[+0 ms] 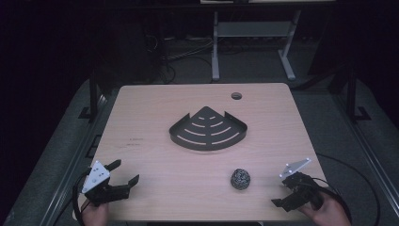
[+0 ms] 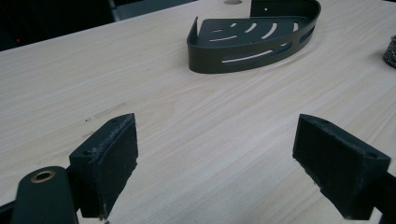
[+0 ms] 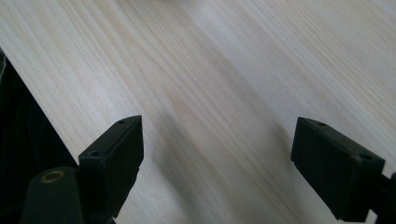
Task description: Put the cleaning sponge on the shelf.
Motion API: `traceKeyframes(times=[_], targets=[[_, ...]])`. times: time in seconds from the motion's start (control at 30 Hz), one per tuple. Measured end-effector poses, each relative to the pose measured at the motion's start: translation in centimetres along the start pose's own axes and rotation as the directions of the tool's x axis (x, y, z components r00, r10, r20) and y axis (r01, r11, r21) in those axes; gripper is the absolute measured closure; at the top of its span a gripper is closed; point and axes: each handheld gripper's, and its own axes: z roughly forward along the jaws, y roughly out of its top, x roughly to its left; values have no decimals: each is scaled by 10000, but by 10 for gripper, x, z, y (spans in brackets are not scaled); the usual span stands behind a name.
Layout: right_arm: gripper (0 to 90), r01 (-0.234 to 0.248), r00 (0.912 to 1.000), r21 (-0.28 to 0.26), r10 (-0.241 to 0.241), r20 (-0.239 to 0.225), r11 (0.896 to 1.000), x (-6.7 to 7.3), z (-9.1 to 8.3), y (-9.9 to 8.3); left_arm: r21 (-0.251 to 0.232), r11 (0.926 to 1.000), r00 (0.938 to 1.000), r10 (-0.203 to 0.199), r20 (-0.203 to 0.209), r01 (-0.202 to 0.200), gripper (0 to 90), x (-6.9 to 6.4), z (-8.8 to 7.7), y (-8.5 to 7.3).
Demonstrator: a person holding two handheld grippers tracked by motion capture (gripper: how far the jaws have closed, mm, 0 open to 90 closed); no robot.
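Note:
A black quarter-round slotted shelf basket [image 1: 207,147] lies flat at the table's middle; in the left gripper view the basket [image 2: 243,59] sits far ahead. A small grey wire scrubber ball [image 1: 240,179] rests on the wood near the front right, and the ball [image 2: 391,50] is cut off by the right edge of the left gripper view. My left gripper [image 1: 124,172] is held at the front left corner, open and holding nothing, jaws wide apart [image 2: 215,135]. My right gripper [image 1: 283,193] hovers at the front right, to the right of the ball, open over bare wood [image 3: 217,140].
The light wooden table [image 1: 155,108] has a round cable hole [image 1: 236,96] near its far edge. The table's edge [image 3: 28,93] runs close beside my right gripper's left jaw. A white desk frame [image 1: 215,47] and cables stand on the dark floor beyond.

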Motion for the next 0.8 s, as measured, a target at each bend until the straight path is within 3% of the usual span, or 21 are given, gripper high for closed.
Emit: traceKeyframes(times=[0.43,0.6,0.8], targets=[[160,406,9992,217,-404,-81,9989,7,2,15,-29,10000,10000,-26,1,26,135,0,1,-1],[160,810,9966,320,-805,-161,9962,13,5,28,73,10000,10000,-28,-14,28,135,1,2,-2],[160,974,9950,440,-964,-253,9943,16,12,40,-37,9999,9999,-131,-13,131,135,2,1,-2]])
